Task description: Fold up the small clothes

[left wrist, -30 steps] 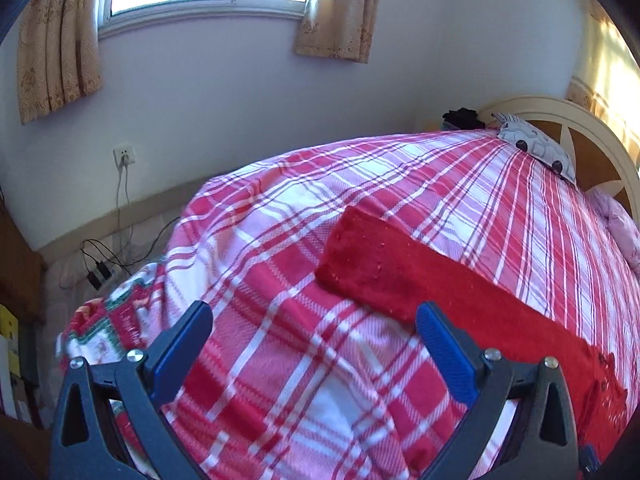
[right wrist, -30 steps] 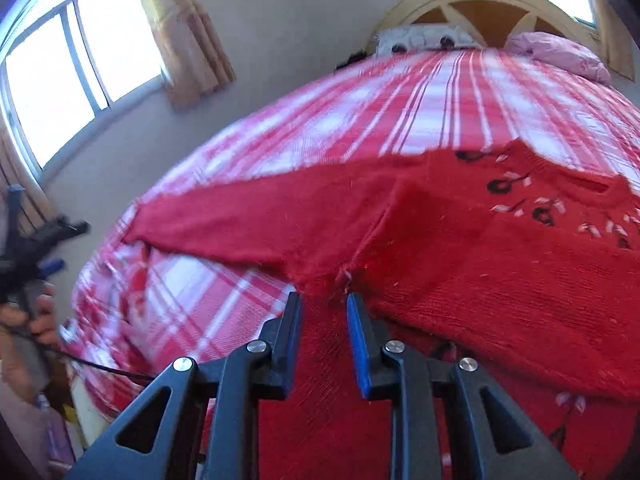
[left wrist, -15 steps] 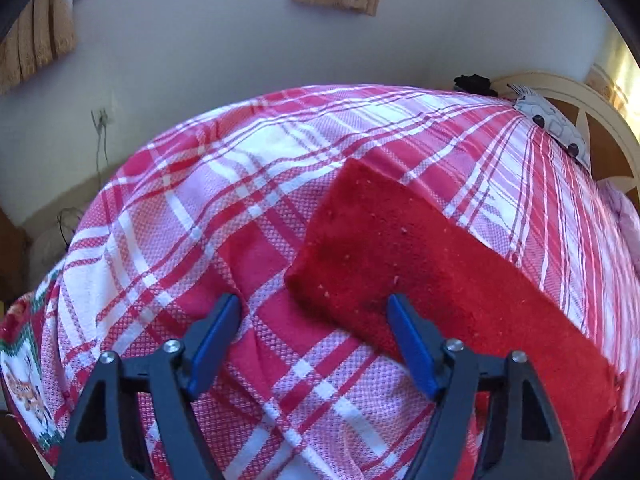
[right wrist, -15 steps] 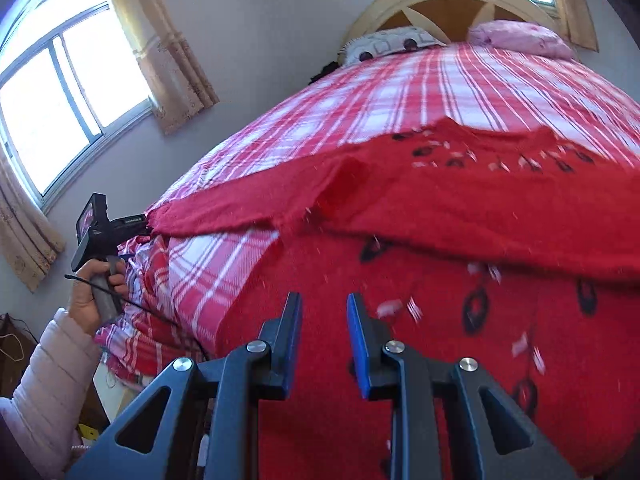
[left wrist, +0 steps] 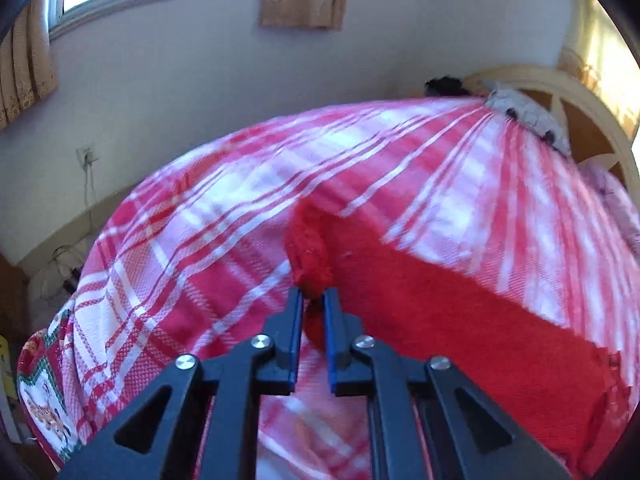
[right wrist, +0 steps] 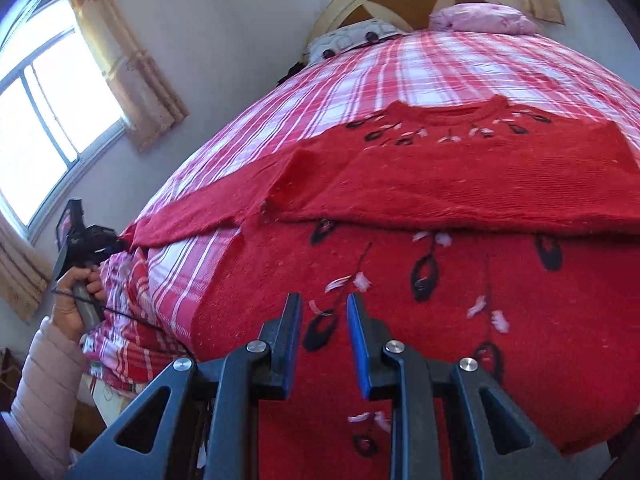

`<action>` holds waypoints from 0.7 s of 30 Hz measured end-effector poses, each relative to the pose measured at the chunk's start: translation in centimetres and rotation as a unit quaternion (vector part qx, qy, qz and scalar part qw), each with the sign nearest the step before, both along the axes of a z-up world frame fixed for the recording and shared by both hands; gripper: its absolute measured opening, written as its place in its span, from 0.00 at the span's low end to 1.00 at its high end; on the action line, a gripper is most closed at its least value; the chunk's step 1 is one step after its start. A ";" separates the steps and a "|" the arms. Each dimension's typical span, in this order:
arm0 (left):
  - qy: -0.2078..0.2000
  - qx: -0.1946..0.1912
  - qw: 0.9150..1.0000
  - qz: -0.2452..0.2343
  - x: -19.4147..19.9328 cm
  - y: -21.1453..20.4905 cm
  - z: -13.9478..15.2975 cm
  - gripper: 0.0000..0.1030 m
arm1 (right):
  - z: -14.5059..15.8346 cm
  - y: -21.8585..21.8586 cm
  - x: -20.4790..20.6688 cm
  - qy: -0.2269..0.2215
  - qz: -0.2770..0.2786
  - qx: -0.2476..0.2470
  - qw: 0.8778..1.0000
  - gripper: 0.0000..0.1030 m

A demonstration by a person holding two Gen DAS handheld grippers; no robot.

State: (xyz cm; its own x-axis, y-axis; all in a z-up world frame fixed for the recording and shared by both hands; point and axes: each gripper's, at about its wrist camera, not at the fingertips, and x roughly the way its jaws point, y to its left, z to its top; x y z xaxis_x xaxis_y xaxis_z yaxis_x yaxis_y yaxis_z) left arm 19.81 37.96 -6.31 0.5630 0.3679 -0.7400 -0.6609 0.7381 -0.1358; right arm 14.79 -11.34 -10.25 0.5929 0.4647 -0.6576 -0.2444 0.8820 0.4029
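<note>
While tilted down, L gripper (left wrist: 311, 300) pinching sleeve cuff (left wrist: 310, 252).

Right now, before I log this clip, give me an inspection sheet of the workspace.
Surface: bed with red-and-white plaid cover.
Job's things: red knitted sweater with black and white motifs, spread flat, one sleeve stretched out sideways.
Clutter: pink pillow, grey patterned pillow at the headboard.
Grippers: left gripper has just closed on the sleeve's cuff; right gripper slightly apart above the sweater, holding nothing.
Cables: wall-socket cord.
Surroundings: window, beige curtains.
</note>
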 end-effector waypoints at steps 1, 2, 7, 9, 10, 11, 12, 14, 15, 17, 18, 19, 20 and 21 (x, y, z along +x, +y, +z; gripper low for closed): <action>-0.009 0.010 1.000 -0.010 0.3 -1.0 1.0 0.10 | 0.0 -0.6 0.1 0.000 -0.010 0.003 1.000 0.23; -0.022 0.021 0.999 -0.025 0.5 -2.4 2.3 0.10 | 0.0 -1.2 0.1 0.001 -0.019 0.007 1.000 0.23; -0.078 0.045 0.990 -0.106 1.3 -9.7 7.3 0.10 | -0.1 -3.6 0.5 0.009 -0.060 0.025 0.998 0.24; -0.100 0.053 0.982 -0.152 1.5 -13.9 8.8 0.09 | 0.1 -4.2 0.5 0.007 -0.070 0.027 0.997 0.23; -0.106 0.054 0.978 -0.170 1.7 -15.5 9.1 0.09 | 0.1 -4.4 0.4 0.005 -0.073 0.027 0.997 0.24; -0.114 0.053 0.972 -0.198 1.9 -17.8 9.4 0.09 | 0.1 -4.8 0.3 0.004 -0.077 0.027 0.997 0.24; -0.119 0.055 0.966 -0.222 2.1 -19.9 9.5 0.09 | 0.2 -5.1 0.3 0.005 -0.081 0.028 0.996 0.23; -0.121 0.069 0.954 -0.265 2.4 -24.0 9.1 0.09 | 0.1 -5.5 0.2 0.007 -0.086 0.031 0.996 0.24; -0.120 0.077 0.950 -0.278 2.6 -25.3 8.8 0.09 | 0.1 -5.7 0.1 0.008 -0.087 0.032 0.996 0.24; -0.110 0.078 0.946 -0.295 3.1 -27.3 7.8 0.09 | 0.1 -6.0 -0.1 0.009 -0.087 0.033 0.996 0.24; -0.106 0.070 0.946 -0.297 3.4 -27.5 7.4 0.09 | 0.2 -6.2 -0.3 0.007 -0.088 0.031 0.996 0.24; -0.101 0.058 0.949 -0.292 3.8 -27.2 7.0 0.09 | 0.1 -6.3 -0.5 0.005 -0.088 0.028 0.996 0.24; -0.099 0.053 0.952 -0.286 3.9 -26.9 6.9 0.09 | 0.1 -6.4 -0.6 0.003 -0.090 0.024 0.996 0.24; -0.098 0.047 0.953 -0.282 3.8 -26.6 6.8 0.09 | -0.1 -6.6 -0.6 0.004 -0.093 0.021 0.995 0.24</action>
State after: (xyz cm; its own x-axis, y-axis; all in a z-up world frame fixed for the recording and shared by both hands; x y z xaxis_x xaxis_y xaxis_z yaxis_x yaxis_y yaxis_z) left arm 23.59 11.37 0.46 0.8146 0.0251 -0.5795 -0.1233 0.9837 -0.1308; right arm 14.17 -17.90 -10.32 0.6667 0.3735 -0.6450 -0.0744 0.8944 0.4410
